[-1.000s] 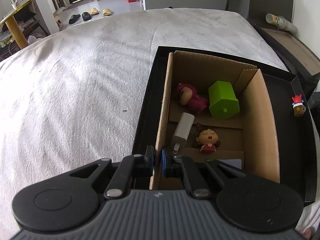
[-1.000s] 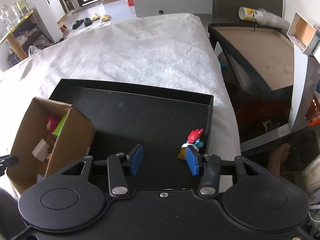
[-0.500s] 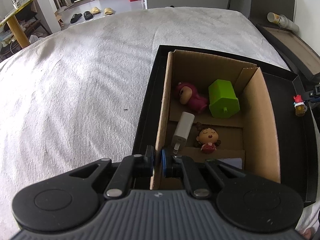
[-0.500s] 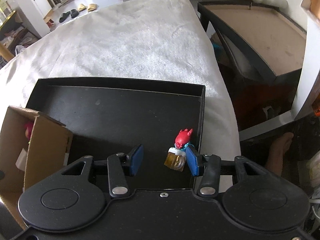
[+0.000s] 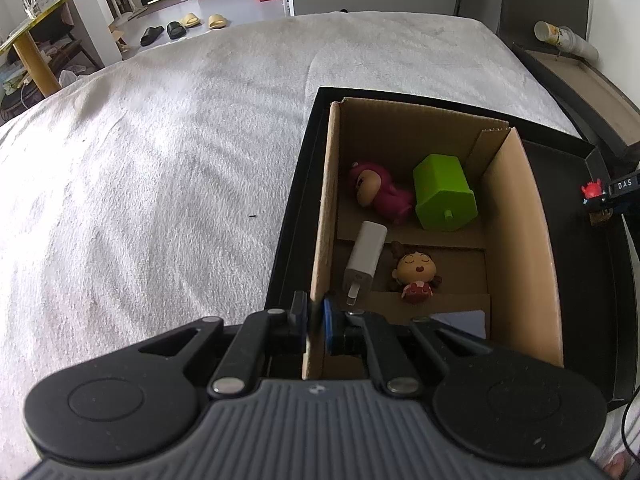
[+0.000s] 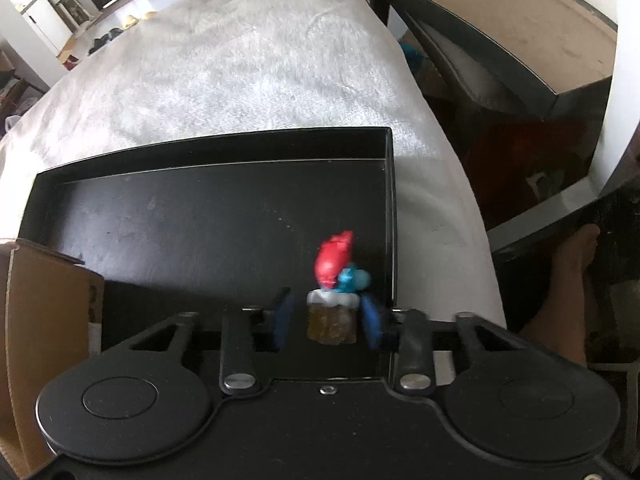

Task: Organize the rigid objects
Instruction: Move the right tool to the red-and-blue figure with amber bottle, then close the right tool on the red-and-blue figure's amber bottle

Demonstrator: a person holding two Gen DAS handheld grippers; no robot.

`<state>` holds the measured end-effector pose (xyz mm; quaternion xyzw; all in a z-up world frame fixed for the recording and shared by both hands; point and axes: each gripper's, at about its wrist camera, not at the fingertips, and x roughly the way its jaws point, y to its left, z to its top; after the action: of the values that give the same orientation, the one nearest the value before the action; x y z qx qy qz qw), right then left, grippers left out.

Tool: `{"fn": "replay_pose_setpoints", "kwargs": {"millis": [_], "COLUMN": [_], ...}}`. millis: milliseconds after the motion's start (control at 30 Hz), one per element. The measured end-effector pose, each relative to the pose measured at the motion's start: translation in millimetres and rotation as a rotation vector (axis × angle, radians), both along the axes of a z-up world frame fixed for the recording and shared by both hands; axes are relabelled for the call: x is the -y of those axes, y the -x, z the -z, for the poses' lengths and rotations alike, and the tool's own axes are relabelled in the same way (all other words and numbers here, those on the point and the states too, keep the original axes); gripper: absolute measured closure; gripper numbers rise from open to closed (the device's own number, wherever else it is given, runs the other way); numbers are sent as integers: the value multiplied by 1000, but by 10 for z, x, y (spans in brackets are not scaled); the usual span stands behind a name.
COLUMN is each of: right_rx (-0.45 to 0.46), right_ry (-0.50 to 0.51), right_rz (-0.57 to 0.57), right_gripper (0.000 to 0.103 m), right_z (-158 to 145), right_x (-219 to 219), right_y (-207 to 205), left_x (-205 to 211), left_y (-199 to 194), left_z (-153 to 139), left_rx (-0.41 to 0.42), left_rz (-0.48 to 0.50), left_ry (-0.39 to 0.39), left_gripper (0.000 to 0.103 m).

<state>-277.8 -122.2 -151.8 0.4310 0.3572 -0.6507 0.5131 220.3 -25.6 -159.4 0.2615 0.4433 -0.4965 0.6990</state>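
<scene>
The left gripper point(image 5: 315, 322) is seen clamped on the near left wall of the cardboard box point(image 5: 520, 240), one pad on each side of the wall. The box stands inside a black tray point(image 6: 200, 208) that lies on a white bedspread point(image 5: 160, 180). Within the box, a pink bear figurine point(image 5: 378, 196) is recorded at 12 o'clock from the gripper, touching a green block point(image 5: 442, 194) lying on its side; a white charger point(image 5: 366, 258) and a small doll with closed eyes point(image 5: 416, 272) lie nearer, just beside each other. The right gripper point(image 6: 328, 320) is held spread over the tray's right near corner, and a red-capped blue figurine on a brown base point(image 6: 334, 292) stands between its blue pads point(image 6: 282, 316) (contact with either pad cannot be determined, owing to blur). In the left view this figurine point(image 5: 594, 194) is found at 3 o'clock of the box, close to the tray's right rim and well apart from the box.
</scene>
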Motion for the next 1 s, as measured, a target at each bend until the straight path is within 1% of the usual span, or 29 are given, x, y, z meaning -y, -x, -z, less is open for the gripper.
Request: {"fn": "replay_pose_setpoints", "kwargs": {"millis": [100, 467, 600, 700, 1000], "right_rx": [7, -12, -27, -21, -29], "right_ry": [-11, 16, 31, 45, 102], "right_rz": [19, -87, -127, -138, -231], "right_gripper": [77, 79, 79, 79, 79], "right_z": [-15, -177, -293, -395, -735], "right_x": [-7, -247, -316, -359, -432], "right_y": [-8, -318, -468, -549, -890], "left_x": [1, 1, -16, -30, -22], "left_y": [0, -18, -19, -47, -54], "left_z": [1, 3, 14, 18, 15], "left_rx": [3, -9, -12, -35, -38], "left_rz": [9, 18, 25, 19, 34], "left_ry": [-4, 0, 8, 15, 16], "left_gripper": [96, 96, 96, 96, 96]}}
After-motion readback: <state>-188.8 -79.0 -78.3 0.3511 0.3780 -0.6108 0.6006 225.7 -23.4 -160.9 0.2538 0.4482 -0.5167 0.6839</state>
